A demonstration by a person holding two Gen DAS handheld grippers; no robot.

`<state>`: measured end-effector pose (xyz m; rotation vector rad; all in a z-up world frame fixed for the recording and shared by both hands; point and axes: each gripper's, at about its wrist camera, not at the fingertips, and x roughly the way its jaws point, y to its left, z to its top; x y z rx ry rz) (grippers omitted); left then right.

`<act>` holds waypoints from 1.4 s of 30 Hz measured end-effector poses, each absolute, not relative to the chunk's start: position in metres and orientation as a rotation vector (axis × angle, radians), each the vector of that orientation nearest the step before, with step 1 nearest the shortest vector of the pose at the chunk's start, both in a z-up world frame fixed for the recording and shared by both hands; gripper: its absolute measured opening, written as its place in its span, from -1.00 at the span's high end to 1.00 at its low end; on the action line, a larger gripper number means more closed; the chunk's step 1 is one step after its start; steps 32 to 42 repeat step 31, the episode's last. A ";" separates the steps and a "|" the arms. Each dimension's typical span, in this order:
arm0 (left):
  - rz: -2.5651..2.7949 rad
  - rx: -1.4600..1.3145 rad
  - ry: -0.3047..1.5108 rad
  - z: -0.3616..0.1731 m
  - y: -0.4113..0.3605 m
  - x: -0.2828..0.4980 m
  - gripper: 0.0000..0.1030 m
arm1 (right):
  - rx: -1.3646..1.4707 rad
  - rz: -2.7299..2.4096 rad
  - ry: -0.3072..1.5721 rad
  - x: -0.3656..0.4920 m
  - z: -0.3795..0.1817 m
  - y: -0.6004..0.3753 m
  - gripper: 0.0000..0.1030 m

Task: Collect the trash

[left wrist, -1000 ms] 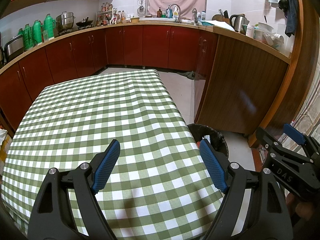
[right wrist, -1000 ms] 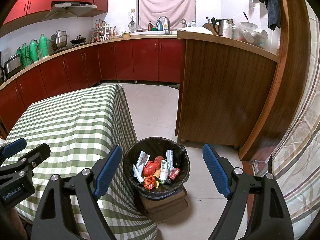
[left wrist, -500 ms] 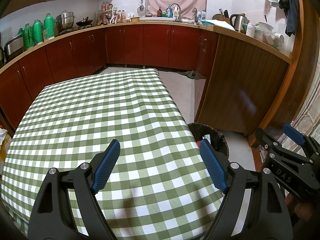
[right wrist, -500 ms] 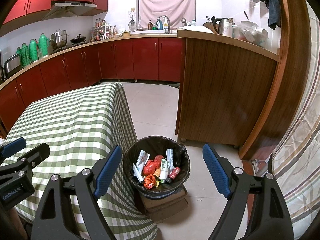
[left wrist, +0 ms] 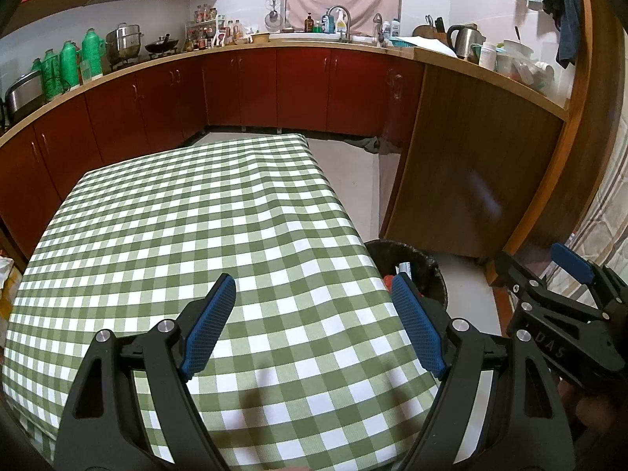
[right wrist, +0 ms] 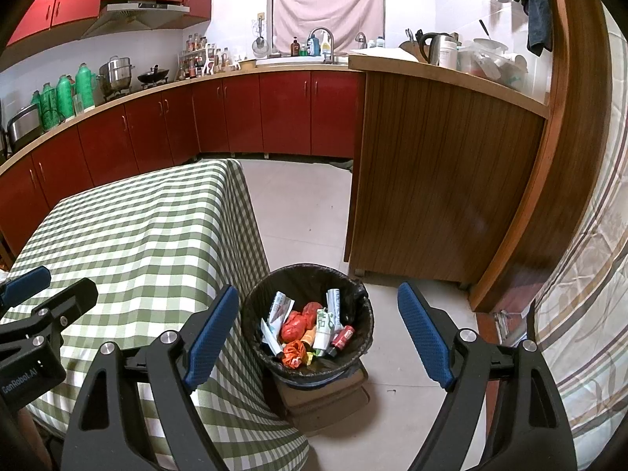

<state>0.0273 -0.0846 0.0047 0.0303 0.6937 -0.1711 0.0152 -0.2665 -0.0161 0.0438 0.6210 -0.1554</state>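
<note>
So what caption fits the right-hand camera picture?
Open right claw hovering above a trash-filled black bin beside the checked table.

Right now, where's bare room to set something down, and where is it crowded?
The whole table top shows bare checked cloth, from the left tongs to its far edge. The floor between table, cabinets and wooden counter is clear too. Crowded: the bin, holding wrappers and bottles, and the far worktop, full of flasks, pots and bottles.
</note>
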 end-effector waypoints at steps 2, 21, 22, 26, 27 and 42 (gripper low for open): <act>-0.174 0.031 0.693 0.005 -0.084 0.027 -0.62 | 0.044 -0.155 0.622 0.015 -0.016 -0.267 -0.56; -0.127 0.092 0.658 0.006 -0.095 0.025 -0.91 | 0.046 -0.157 0.623 0.016 -0.016 -0.267 -0.56; -0.135 0.082 0.665 0.006 -0.094 0.026 -0.91 | 0.046 -0.156 0.625 0.015 -0.017 -0.267 -0.56; -0.132 0.068 0.687 0.004 -0.091 0.030 -0.91 | 0.045 -0.156 0.624 0.014 -0.020 -0.265 -0.56; -0.134 0.062 0.693 0.004 -0.090 0.031 -0.91 | 0.045 -0.156 0.625 0.015 -0.019 -0.266 -0.56; -0.128 0.048 0.709 0.003 -0.083 0.033 -0.91 | 0.039 -0.153 0.626 0.015 -0.020 -0.264 -0.56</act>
